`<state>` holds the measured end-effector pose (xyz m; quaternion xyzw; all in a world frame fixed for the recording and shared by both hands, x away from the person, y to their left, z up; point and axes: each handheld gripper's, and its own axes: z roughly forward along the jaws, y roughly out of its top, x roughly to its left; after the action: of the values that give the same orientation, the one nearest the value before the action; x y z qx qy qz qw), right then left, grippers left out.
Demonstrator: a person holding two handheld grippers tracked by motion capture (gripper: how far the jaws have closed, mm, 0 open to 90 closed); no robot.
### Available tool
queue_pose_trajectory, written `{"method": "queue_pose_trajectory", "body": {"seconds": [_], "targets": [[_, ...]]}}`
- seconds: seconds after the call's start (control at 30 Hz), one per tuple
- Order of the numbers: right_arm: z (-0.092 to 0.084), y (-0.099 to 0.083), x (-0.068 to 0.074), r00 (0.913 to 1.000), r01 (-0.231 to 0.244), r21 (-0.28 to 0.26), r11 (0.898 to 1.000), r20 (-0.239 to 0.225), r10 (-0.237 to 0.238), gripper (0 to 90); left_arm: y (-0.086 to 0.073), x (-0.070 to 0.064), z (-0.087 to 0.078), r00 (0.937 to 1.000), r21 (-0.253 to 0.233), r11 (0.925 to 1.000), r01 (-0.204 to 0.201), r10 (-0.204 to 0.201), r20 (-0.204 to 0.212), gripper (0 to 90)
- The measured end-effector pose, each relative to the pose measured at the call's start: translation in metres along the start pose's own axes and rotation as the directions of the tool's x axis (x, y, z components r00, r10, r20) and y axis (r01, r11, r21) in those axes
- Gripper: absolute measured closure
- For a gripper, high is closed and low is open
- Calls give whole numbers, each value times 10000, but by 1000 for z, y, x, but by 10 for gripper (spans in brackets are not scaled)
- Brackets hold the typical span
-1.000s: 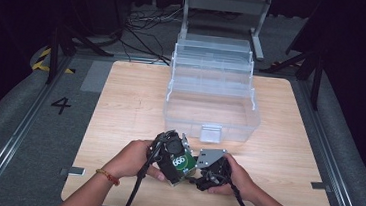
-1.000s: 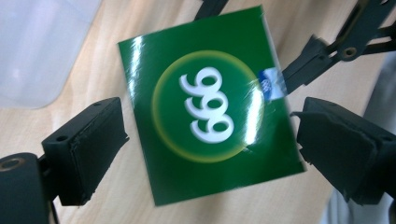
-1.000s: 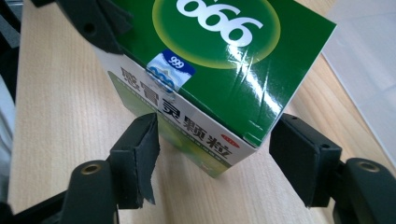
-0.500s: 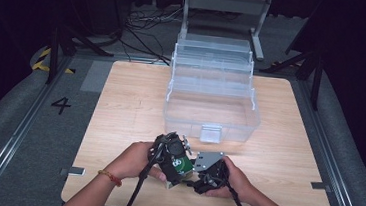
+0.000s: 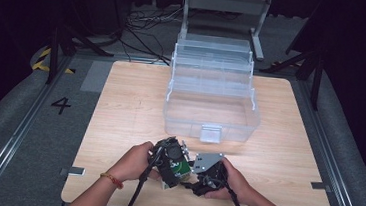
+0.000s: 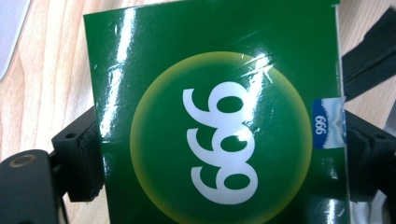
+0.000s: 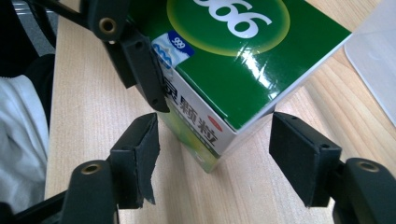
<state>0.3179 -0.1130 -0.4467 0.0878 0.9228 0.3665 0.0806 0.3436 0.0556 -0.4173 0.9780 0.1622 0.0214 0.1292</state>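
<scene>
Behind the green box (image 5: 179, 169), clamped by left gripper (image 5: 174, 166) w/ right gripper (image 7: 215, 154) open round its corner, sits clear bin (image 5: 210, 116).

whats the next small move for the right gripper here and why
Probably close the right gripper on the lower corner of the green box. Its jaws stand open on either side of that corner without touching it, while the left gripper is clamped on the box's sides and holds it tilted with one corner on the wooden table. A second grip would steady it before any lift.
</scene>
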Motion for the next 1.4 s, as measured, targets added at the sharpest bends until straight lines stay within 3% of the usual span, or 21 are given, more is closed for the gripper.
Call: {"method": "queue_pose_trajectory", "body": {"seconds": [0.1, 0.23, 0.37, 0.5, 0.6, 0.63, 0.67, 0.7, 0.73, 0.8, 0.87, 0.9, 0.97, 1.0, 1.07, 1.13, 1.17, 1.23, 1.33, 1.37, 1.4], "targets": [[-4, -4, -3, 9999, 65, 152, 9999, 137, -67, 362, -3, 2, 0, 9998, -150, 9998, -151, 153, 102, 134], [-26, -18, -17, 9979, -428, -11, 9991, 496, 428, 364, -10, 1, 1, 9998, -431, 9989, -160, 163, 68, 141], [-68, -32, -38, 9846, -1007, -589, 9932, 1375, 1079, 362, -15, 0, 2, 9994, -388, 9988, -294, 300, 158, 137], [-108, -45, -59, 9497, -1643, -1227, 9787, 2483, 1906, 358, -17, -2, 4, 9991, -130, 9990, -427, 427, 38, 133], [-132, -52, -74, 9161, -1799, -1462, 9728, 3354, 2198, 357, -17, -3, 4, 9990, -24, 9990, -445, 445, -21, 135], [-132, -52, -74, 9161, -1799, -1462, 9728, 3354, 2198, 357, -17, -3, 4, 9990, -24, 9990, -445, 445, -21, 136], [-139, -54, -79, 9052, -1943, -1513, 9692, 3530, 2366, 358, -18, -3, 4, 9991, -65, 9991, -413, 413, 14, 136], [-151, -57, -91, 8767, -2062, -1486, 9672, 4109, 2501, 358, -18, -2, 4, 9989, -71, 9989, -456, 457, 80, 142], [-151, -57, -91, 8767, -2062, -1486, 9672, 4109, 2501, 358, -18, -2, 4, 9989, -71, 9989, -456, 457, 80, 145], [-159, -59, -103, 8572, -2380, -1575, 9584, 4299, 2836, 360, -19, -2, 4, 9990, -86, 9990, -433, 434, 110, 146], [-165, -59, -115, 8319, -2579, -1493, 9546, 4681, 2979, 355, -19, -1, 3, 9989, -60, 9990, -433, 434, 193, 149], [-167, -59, -123, 8313, -2800, -1507, 9481, 4559, 3180, 346, -20, 0, 3, 9988, -55, 9990, -441, 442, 226, 150], [-167, -57, -135, 8116, -2919, -1260, 9481, 4919, 3152, 340, -20, 0, 3, 9987, -6, 9990, -455, 455, 219, 151], [-166, -56, -138, 8059, -2942, -1203, 9481, 5020, 3138, 338, -21, 0, 3, 9989, -95, 9993, -368, 371, 279, 151], [-163, -56, -149, 8006, -3282, -1294, 9357, 4876, 3483, 336, -22, 0, 3, 9982, -80, 9987, -505, 507, 325, 152], [-158, -57, -158, 7909, -3393, -1090, 9343, 5048, 3461, 336, -23, 0, 2, 9980, -34, 9985, -540, 541, 320, 153], [-154, -58, -163, 7941, -3417, -1091, 9335, 4977, 3489, 344, -24, 0, 3, 9981, -111, 9986, -525, 529, 323, 153], [-148, -58, -170, 7925, -3677, -1000, 9245, 4865, 3678, 369, -24, 1, 3, 9977, -168, 9983, -555, 561, 373, 153], [-143, -59, -176, 7940, -3642, -988, 9261, 4867, 3642, 398, -25, 2, 3, 9965, -191, 9973, -703, 711, 437, 154], [-140, -59, -183, 7806, -3861, -908, 9180, 4982, 3776, 414, -25, 3, 3, 9962, -195, 9971, -740, 748, 454, 154], [-139, -59, -185, 7794, -3894, -894, 9167, 4984, 3796, 417, -25, 2, 3, 9967, -261, 9975, -650, 662, 460, 154]]}}
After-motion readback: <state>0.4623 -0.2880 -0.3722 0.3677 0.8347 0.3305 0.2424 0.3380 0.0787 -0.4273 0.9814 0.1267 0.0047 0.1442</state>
